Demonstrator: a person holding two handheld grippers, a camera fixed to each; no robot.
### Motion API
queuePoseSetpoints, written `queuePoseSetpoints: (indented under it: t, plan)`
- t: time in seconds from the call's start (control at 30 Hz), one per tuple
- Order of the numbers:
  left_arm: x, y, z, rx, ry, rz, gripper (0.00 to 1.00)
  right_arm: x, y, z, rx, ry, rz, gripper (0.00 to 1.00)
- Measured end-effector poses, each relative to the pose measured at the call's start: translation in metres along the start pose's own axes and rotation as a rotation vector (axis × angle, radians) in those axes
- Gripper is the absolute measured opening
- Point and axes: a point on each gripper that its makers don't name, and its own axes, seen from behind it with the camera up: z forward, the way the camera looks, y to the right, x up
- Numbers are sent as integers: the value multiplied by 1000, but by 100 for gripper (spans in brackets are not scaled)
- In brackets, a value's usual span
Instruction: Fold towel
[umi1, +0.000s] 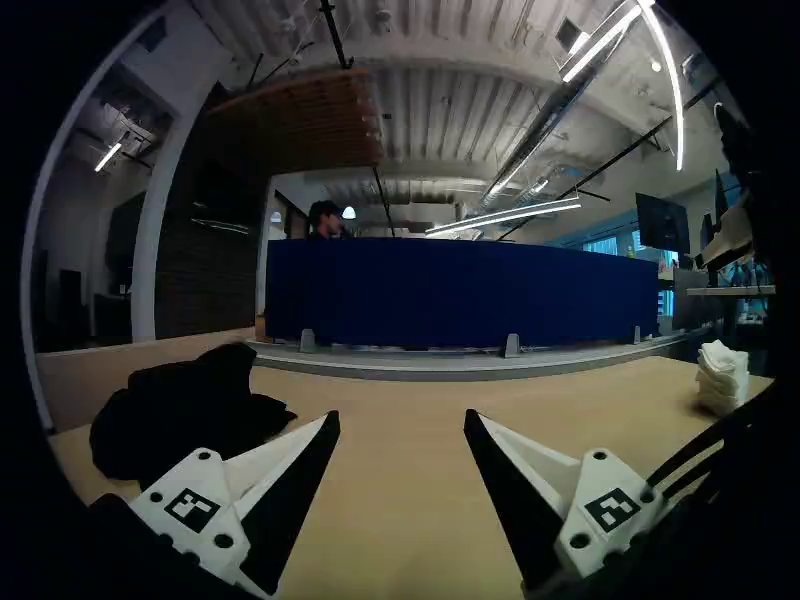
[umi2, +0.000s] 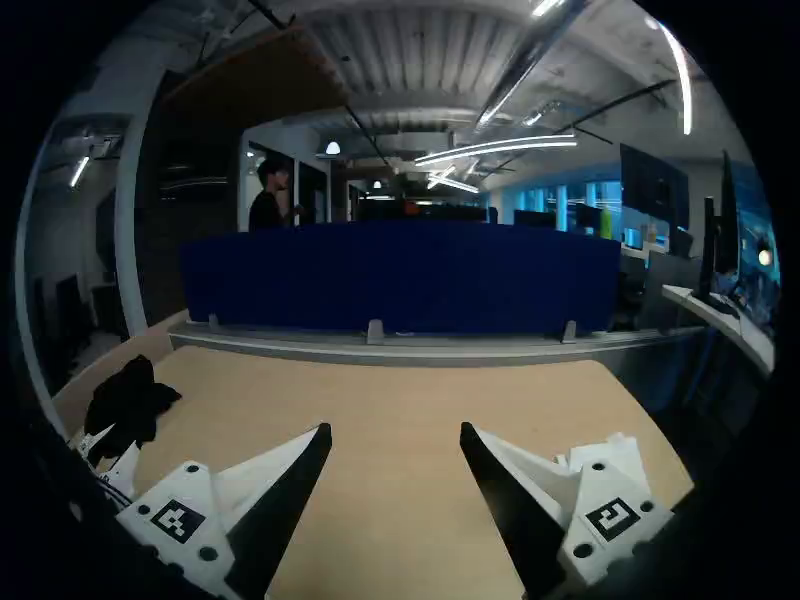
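A crumpled black towel (umi1: 185, 410) lies on the light wooden table (umi1: 420, 400), just beyond my left gripper's left finger. My left gripper (umi1: 401, 415) is open above the tabletop with nothing between its fingers. In the right gripper view the same black towel (umi2: 125, 400) sits far to the left on the table (umi2: 400, 400). My right gripper (umi2: 395, 428) is also open and holds nothing, well apart from the towel. A stack of folded white towels (umi1: 722, 375) rests at the table's right edge.
A low blue divider (umi1: 450, 290) on a grey rail closes off the table's far side. A person (umi2: 268, 195) stands behind it. Monitors (umi2: 650, 195) and a side desk (umi2: 720, 320) stand to the right. Bare wood stretches ahead of both grippers.
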Motion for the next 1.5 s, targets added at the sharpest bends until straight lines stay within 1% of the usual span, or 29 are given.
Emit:
queuePoseSetpoints:
  t: [0.17,0.27,0.47,0.6,0.77,0.87,0.97,1.2,1.27,1.33,1.5]
  plan:
    - [-5,1,0,2,-9,21,92,1,1,1,-1,-2,-3,99]
    - [-10,3,1,-2,-27,33,92,0,0,1,3,0,0,100]
    - [-10,8,-1,-9,-31,33,92,5,2,-1,11,15,9,100]
    - [-9,9,-2,-10,-33,35,92,13,5,-5,18,33,8,99]
    - [-9,9,-3,-10,-32,34,93,29,16,-15,15,75,6,100]
    - [-9,8,-2,-10,-33,35,93,40,28,-21,1,105,7,99]
    - [-9,8,-2,-10,-33,35,93,48,46,-28,-23,132,6,99]
    - [-9,7,-1,-10,-32,35,93,57,100,-44,-105,181,4,99]
    - [-10,7,-1,-10,-32,35,93,53,113,-46,-126,192,5,100]
    - [-10,7,-1,-10,-32,35,93,45,122,-47,-134,197,4,99]
    - [-10,7,-1,-10,-32,35,93,13,132,-42,-131,191,-2,100]
